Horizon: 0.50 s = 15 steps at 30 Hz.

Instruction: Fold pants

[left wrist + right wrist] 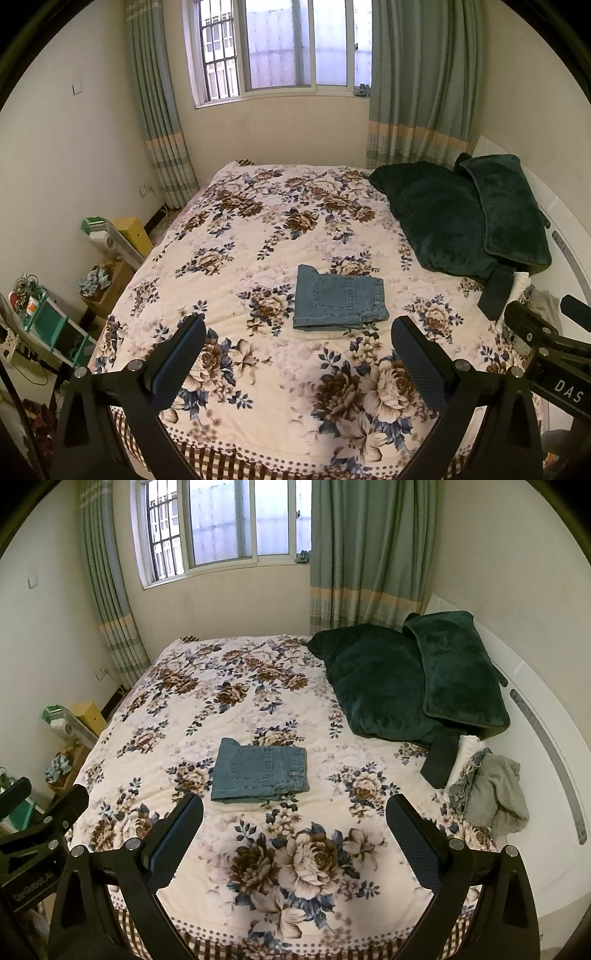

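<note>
Lying folded on the quilt (258, 229): the jeans (340, 301), a tidy denim rectangle with a back pocket facing up, sitting flat in the quilt's middle, nearer the foot edge than the window (280, 48). Same picture from the right wrist: jeans (260, 773) resting square on the floral quilt (207, 701), nothing touching them.

Hovering short of the jeans, left gripper (297, 363), jaws standing wide apart, gripping nothing, only quilt flowers showing between the pads. Poking in at the right edge of that view, the black body of the other tool.

Hanging likewise short of the jeans, right gripper (293, 843), jaws spread wide and empty, well apart from the denim.

Beyond the jeans and to their right, leaning toward the headboard (546, 709): two dark green pillows (406, 679), one overlapping the other. Slumping right of the jeans, near the headboard, a grey cloth (495, 794) in a loose heap. Hanging either side of the window past the jeans, green curtains (417, 81). Crowding the floor left of the jeans, off the quilt's edge, boxes (133, 229) and small clutter, too small to tell apart.
</note>
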Each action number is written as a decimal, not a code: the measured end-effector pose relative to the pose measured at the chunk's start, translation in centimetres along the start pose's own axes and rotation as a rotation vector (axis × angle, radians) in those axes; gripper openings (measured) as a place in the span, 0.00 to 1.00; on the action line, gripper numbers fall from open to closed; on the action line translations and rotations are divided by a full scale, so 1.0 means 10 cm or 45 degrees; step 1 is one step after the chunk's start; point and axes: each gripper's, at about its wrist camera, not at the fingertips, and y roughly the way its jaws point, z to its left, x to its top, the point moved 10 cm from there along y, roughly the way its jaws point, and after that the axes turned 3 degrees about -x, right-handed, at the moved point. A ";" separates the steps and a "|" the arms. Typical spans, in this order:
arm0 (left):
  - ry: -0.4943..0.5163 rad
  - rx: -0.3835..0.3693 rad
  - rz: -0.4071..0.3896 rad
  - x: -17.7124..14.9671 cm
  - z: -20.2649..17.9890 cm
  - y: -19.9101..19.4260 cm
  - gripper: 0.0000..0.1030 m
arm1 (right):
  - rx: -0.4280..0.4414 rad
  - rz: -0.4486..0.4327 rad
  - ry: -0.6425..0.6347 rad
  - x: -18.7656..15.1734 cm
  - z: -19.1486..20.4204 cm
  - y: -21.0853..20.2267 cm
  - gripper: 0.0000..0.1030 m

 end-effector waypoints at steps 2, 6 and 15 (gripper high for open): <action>0.005 0.003 -0.001 0.01 -0.01 -0.01 1.00 | 0.000 -0.001 -0.001 0.00 0.00 0.00 0.98; -0.006 0.002 -0.001 -0.01 0.00 -0.01 1.00 | 0.000 0.000 -0.001 -0.01 0.00 0.00 0.98; 0.009 -0.002 -0.006 0.04 -0.03 -0.02 1.00 | 0.001 0.000 0.002 -0.02 -0.01 -0.02 0.98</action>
